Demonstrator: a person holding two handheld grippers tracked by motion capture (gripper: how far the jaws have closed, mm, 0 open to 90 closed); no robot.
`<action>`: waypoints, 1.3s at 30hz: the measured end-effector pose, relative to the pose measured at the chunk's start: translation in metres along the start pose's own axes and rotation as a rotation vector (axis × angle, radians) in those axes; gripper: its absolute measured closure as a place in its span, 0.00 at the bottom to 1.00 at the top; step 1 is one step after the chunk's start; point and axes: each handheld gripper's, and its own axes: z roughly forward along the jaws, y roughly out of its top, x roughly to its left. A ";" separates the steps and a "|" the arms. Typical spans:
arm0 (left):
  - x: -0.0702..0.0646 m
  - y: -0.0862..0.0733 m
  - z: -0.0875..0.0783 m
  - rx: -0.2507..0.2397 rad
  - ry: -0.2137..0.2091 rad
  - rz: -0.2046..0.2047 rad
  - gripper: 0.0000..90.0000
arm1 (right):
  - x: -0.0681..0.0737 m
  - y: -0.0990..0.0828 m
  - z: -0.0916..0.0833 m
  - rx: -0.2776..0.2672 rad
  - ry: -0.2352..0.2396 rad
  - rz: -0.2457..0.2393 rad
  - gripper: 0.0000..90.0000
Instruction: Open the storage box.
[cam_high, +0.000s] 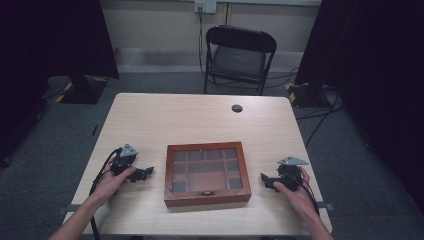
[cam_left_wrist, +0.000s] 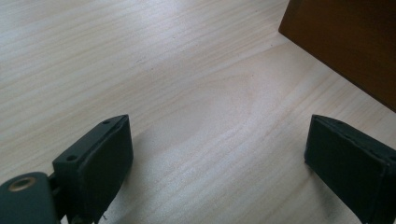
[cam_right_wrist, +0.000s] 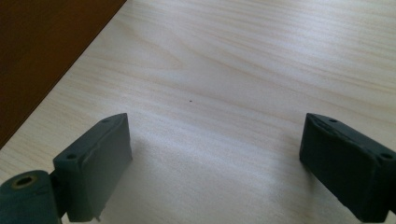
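Observation:
A brown wooden box (cam_high: 207, 173) with a glass lid and several compartments lies shut near the table's front edge. My left gripper (cam_high: 145, 173) rests on the table to the left of it, jaws pointing at its side and apart from it. In the left gripper view its jaws (cam_left_wrist: 217, 163) stand open over bare wood, with the box's side (cam_left_wrist: 350, 42) at the upper right. My right gripper (cam_high: 266, 180) rests to the right of the box, also apart from it. In the right gripper view it stands open (cam_right_wrist: 215, 161), the box's side (cam_right_wrist: 42, 56) at the upper left.
The light wooden table (cam_high: 200, 120) has a round black cable port (cam_high: 237, 108) near its far edge. A black folding chair (cam_high: 239, 57) stands behind the table. Dark curtains and stand bases flank the room; cables lie on the grey floor.

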 end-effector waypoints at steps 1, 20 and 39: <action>0.000 0.000 0.000 0.000 0.000 0.001 0.08 | 0.000 0.000 0.000 0.001 0.000 0.001 0.10; 0.000 0.001 0.001 0.000 -0.001 -0.003 0.06 | 0.007 0.021 -0.017 -0.038 0.096 0.028 0.30; -0.001 0.001 0.002 0.004 -0.006 -0.007 0.05 | 0.036 0.050 -0.050 -0.080 0.366 -0.022 0.51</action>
